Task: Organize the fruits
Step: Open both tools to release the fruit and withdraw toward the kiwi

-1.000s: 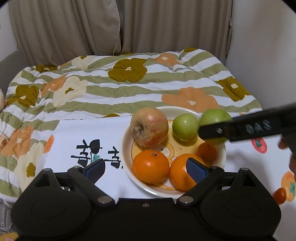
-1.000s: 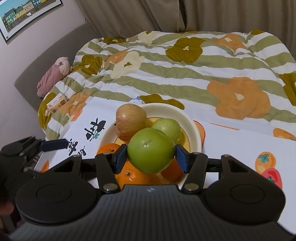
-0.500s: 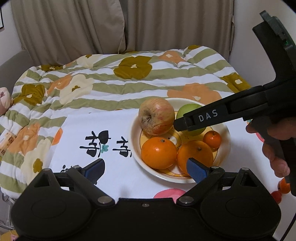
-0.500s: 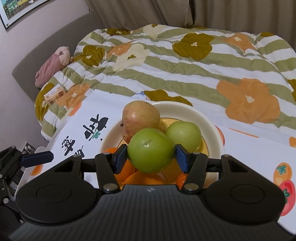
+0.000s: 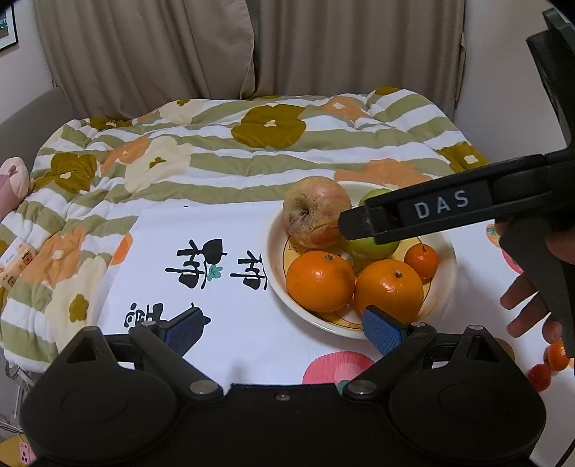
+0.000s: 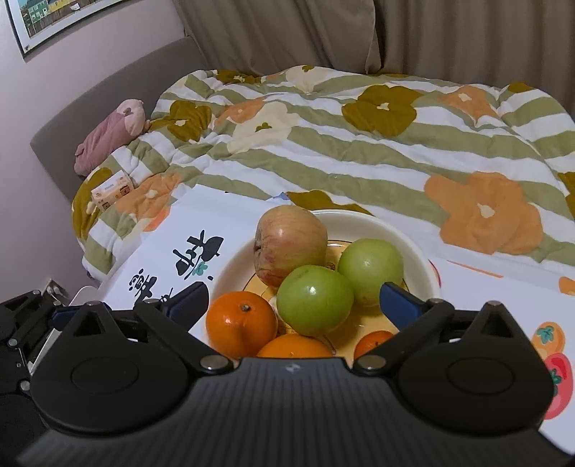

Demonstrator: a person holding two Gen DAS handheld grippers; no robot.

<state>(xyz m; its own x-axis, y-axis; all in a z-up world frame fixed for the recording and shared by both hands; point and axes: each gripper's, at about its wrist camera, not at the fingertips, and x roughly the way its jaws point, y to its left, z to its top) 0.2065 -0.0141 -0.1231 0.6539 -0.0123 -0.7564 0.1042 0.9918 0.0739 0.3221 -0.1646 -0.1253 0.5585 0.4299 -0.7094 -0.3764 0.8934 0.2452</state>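
On the white printed cloth (image 5: 230, 345), which lies over a striped, flowered quilt (image 5: 222, 151), stands a cream plate (image 6: 413, 248) heaped with fruit. From the right wrist view the right gripper (image 6: 303, 298) hangs just over the near side of the plate with its jaws spread wide; the blue pads (image 6: 397, 300) stand clear of everything, so it holds nothing. Between them, and apart from both, a green apple (image 6: 314, 300) sits on the plate, touching a second green apple (image 6: 370, 271) behind it to the right. A reddish apple (image 6: 291, 246) stands at the back left, against the nearer green one. An orange (image 6: 242, 325) lies at the front left, another orange (image 6: 294, 350) is half hidden under the gripper body, and a small tangerine (image 6: 373, 341) peeks out at the front right. From the left wrist view the left gripper (image 5: 282, 328) waits low over the cloth, short of the plate, its jaws also wide apart and empty; its right pad (image 5: 381, 328) shows in front of the plate's near rim. In that view a black arm of the right gripper, lettered DAS, reaches across from the right and covers part of the green fruit, and the person's hand (image 5: 532, 305) grips its handle. A pink plush toy (image 6: 111, 136) lies at the far left edge of the quilt, with a small printed box (image 6: 111, 190) near it. Beige curtains (image 5: 251, 50) hang behind, and a framed picture (image 6: 64, 18) is on the left wall.
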